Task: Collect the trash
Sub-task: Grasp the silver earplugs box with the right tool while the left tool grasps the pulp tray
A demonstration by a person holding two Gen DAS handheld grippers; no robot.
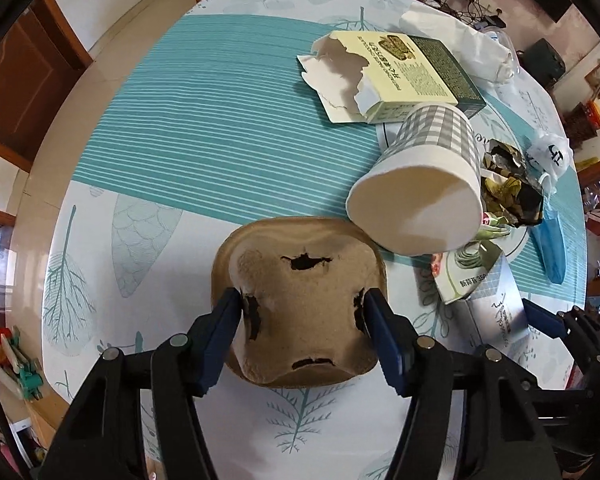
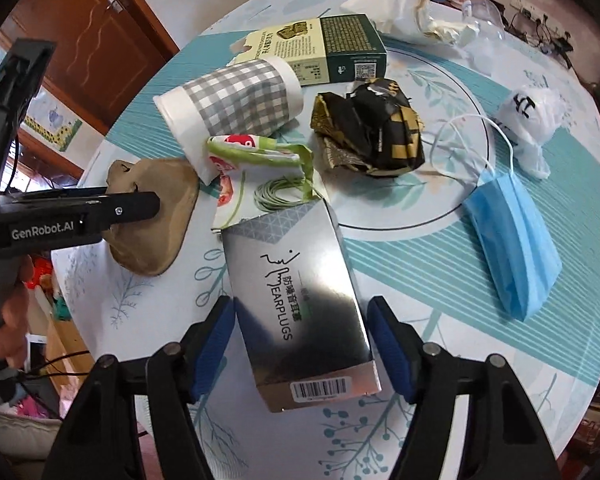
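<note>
My left gripper (image 1: 302, 320) has its blue pads against both sides of a brown torn pulp cup holder (image 1: 300, 300), which also shows in the right wrist view (image 2: 156, 216). My right gripper (image 2: 302, 340) straddles a silver earplugs box (image 2: 300, 304), with small gaps at both pads; the box lies on the table (image 1: 204, 128). A grey checked paper cup (image 1: 420, 184) lies on its side beside the holder. A torn green and cream carton (image 2: 324, 48), a black and gold wrapper (image 2: 372, 128), a blue face mask (image 2: 512, 240) and a white plastic bag (image 2: 532, 116) lie further off.
A green and red snack packet (image 2: 252, 168) with a coil of wire lies behind the silver box. Crumpled white paper (image 2: 404, 12) sits at the far edge. A wooden door (image 2: 96, 40) stands left; cables and sockets line the back wall.
</note>
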